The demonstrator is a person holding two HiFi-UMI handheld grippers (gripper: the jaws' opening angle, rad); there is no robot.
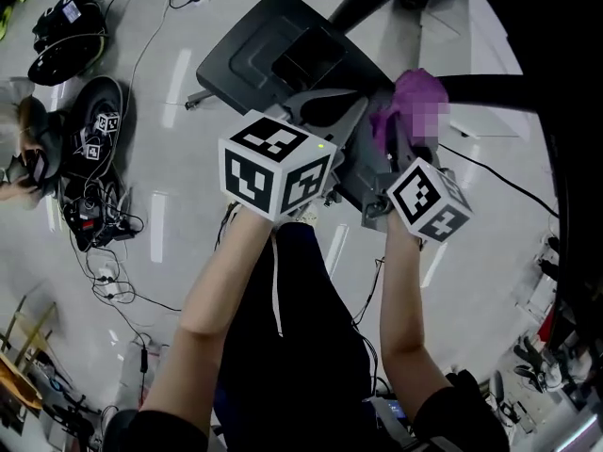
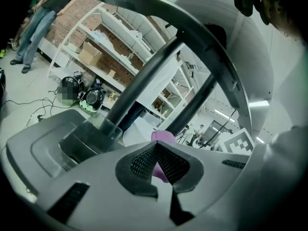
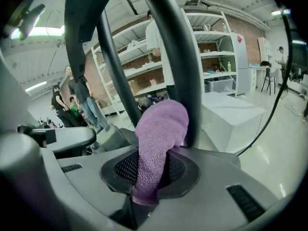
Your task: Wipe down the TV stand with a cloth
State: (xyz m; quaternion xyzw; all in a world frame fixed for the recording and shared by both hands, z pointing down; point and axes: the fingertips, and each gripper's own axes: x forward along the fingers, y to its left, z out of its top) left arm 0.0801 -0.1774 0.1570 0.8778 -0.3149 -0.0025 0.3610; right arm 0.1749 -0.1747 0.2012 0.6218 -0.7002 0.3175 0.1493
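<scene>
Right gripper (image 3: pixel 150 174) is clamped shut on the cloth (image 3: pixel 161 124). A fold sits between the pads and the rest bulges out forward, pressed against a stand pole (image 3: pixel 175 57).
Left gripper (image 2: pixel 156 148) has its jaw tips touching. Purple shows through the gap behind them, and it looks like nothing is held, though a nip on the cloth can't be ruled out.

Handling:
- The cloth is soft terry, light and floppy, with zero stiffness, so it only wipes where it's backed by the jaws or bunched. The current mid-fold grip looks fine. A shallower hold would likely let it drag out on the pole.
- The stand is rigid black metal and plastic, and probably heavy enough not to shift under wiping. The base (image 1: pixel 273 55) is a broad flat plate, easy to swipe. The poles are round, so the cloth needs wrapping or several passes.

Surroundings:
- A second pole (image 3: pixel 113 71) stands close by and narrows the room for the gripper between them.
- Cables (image 1: pixel 113 224) and gear (image 1: pixel 66 26) lie on the floor to the left, well apart from the base.
- A white box (image 3: pixel 231 114) sits behind the poles, and shelving (image 3: pixel 211 47) and people (image 3: pixel 86 100) are far back.
</scene>
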